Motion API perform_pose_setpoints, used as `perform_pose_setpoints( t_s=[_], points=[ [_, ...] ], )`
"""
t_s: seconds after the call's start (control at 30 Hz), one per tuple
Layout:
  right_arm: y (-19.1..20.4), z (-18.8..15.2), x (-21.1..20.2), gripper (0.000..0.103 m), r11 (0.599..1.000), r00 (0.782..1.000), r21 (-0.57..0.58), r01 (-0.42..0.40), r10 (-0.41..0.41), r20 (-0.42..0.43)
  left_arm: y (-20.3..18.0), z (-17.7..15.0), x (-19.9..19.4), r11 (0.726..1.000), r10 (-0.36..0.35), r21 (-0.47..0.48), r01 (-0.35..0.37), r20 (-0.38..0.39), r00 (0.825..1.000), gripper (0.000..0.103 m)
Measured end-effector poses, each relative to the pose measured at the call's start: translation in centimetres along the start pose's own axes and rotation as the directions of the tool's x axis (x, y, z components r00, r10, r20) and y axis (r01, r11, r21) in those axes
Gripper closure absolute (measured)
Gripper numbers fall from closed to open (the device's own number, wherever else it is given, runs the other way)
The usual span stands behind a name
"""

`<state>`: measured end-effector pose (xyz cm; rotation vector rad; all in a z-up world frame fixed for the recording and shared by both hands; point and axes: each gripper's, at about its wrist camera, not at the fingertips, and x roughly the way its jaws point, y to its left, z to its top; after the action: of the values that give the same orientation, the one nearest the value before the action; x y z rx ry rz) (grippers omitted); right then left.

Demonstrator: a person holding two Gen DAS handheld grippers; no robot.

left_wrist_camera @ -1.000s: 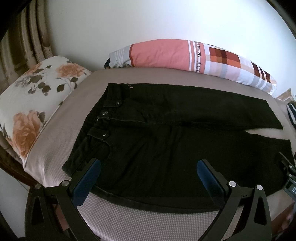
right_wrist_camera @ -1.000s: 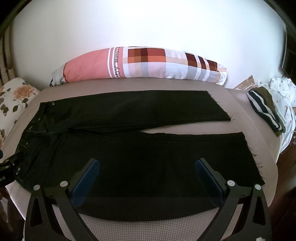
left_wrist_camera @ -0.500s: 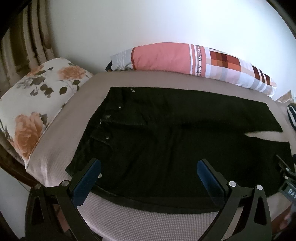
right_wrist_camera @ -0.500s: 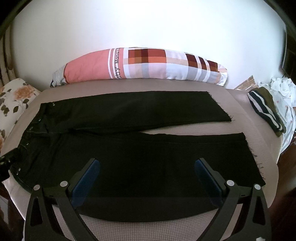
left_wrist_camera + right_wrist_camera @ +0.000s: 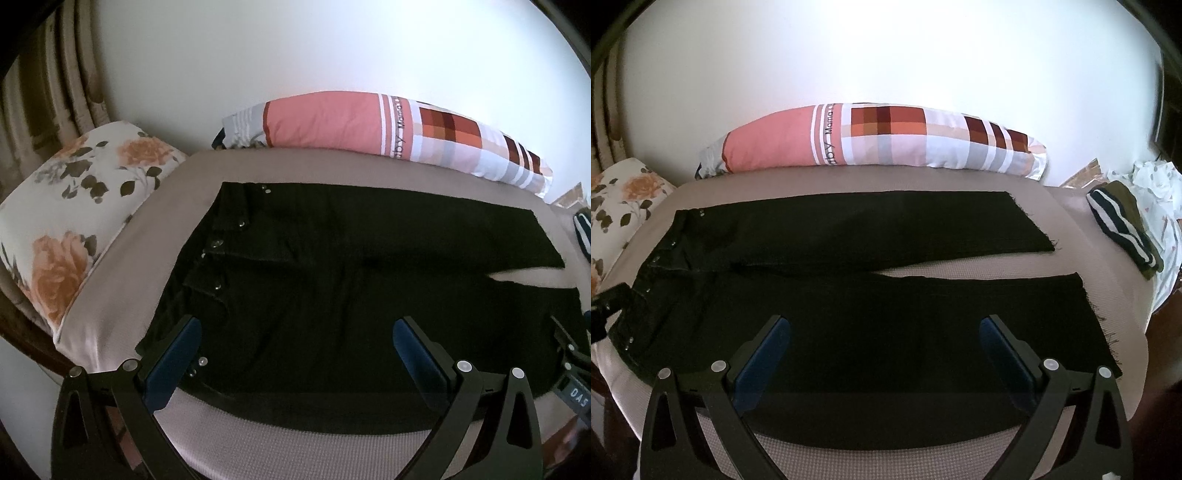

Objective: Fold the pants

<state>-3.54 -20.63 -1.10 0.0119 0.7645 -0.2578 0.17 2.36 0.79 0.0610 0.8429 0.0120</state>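
Basically, black pants (image 5: 849, 325) lie flat on the bed (image 5: 960, 461), long axis left-right: waistband left, hems right. Left gripper (image 5: 295, 350) hovers at the waistband's near edge, right gripper (image 5: 884, 347) over the near leg. Both spread wide, holding nothing.

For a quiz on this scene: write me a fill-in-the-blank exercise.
1. The pants are coloured ____.
2. Both tongs, left and right, are ____ and hold nothing.
3. The pants' two legs lie ____, not folded over each other.
4. The pillow by the waistband has a ____ print.

Missing: black; open; apart; floral
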Motion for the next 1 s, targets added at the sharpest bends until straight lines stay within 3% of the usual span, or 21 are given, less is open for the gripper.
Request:
perform_pose_setpoints(
  t_s=[0.17,0.33,0.43,0.57,0.77,0.87,0.93,1.0],
  points=[
    [0.1,-0.2,-0.4,0.001,1.0,0.999,-0.024,0.012,-0.011,0.031,0.1,0.5,0.4,1.0,-0.002,-0.006,0.002,0.002,1.0,0.0],
    [-0.1,-0.2,-0.4,0.001,0.999,0.998,-0.018,-0.03,0.031,0.054,0.0,1.0,1.3,1.0,-0.013,0.002,0.013,-0.001,1.0,0.0],
    [-0.2,-0.2,0.2,0.001,0.999,0.999,-0.01,-0.035,0.035,0.031,0.3,1.5,2.1,1.0,-0.026,0.005,0.026,0.0,1.0,0.0],
    [-0.6,0.3,1.5,0.001,0.993,0.993,0.03,-0.112,0.112,-0.025,1.4,2.6,3.9,0.999,-0.034,0.014,0.034,-0.006,0.999,0.0],
    [0.4,3.5,3.9,0.001,0.973,0.968,-0.024,-0.23,0.227,-0.109,5.1,5.4,7.9,0.998,-0.069,0.001,0.069,-0.028,0.997,0.0],
    [1.3,5.3,5.0,0.001,0.953,0.95,-0.052,-0.299,0.293,-0.104,7.8,7.5,10.2,0.995,-0.101,-0.024,0.1,-0.044,0.994,0.001],
    [1.7,6.6,5.9,0.0,0.933,0.931,-0.046,-0.357,0.351,-0.097,10.0,9.0,12.0,0.992,-0.118,-0.051,0.115,-0.057,0.991,0.006],
    [2.1,7.8,7.3,0.0,0.907,0.903,-0.008,-0.42,0.417,-0.105,12.3,10.6,14.1,0.983,-0.162,-0.099,0.153,-0.083,0.983,0.023]
  ],
)
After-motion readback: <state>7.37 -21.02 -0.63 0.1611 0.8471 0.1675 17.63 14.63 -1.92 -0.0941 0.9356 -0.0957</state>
